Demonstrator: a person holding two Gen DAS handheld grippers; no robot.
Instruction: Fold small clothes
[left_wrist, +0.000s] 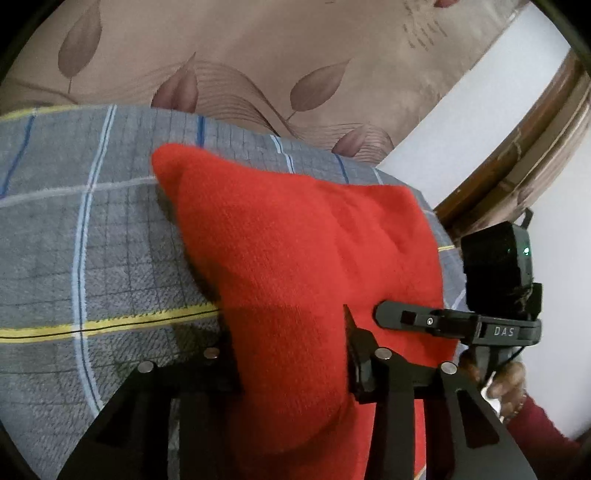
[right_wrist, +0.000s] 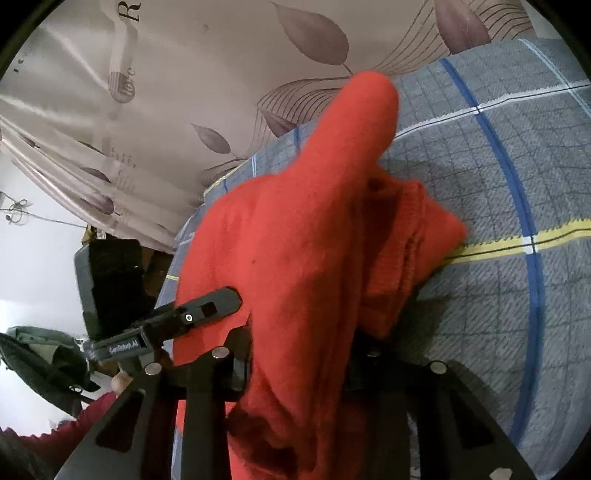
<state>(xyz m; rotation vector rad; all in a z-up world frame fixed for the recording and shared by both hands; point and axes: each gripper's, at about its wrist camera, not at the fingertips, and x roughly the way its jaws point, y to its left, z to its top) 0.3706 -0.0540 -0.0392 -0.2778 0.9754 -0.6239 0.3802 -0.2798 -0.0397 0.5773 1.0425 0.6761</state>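
Garment (left_wrist: 295, 258) on the bedspread (left_wrist: 92, 240) — curtain (left_wrist: 240, 48) behind, between both grippers' jaws

Right tool (right_wrist: 295, 373) clamps a red knit garment (right_wrist: 306, 240), which rises toward twelve o'clock. Left tool (right_wrist: 207, 312) sits at nine o'clock. Grey checked bed cover (right_wrist: 498, 177) lies at three o'clock.
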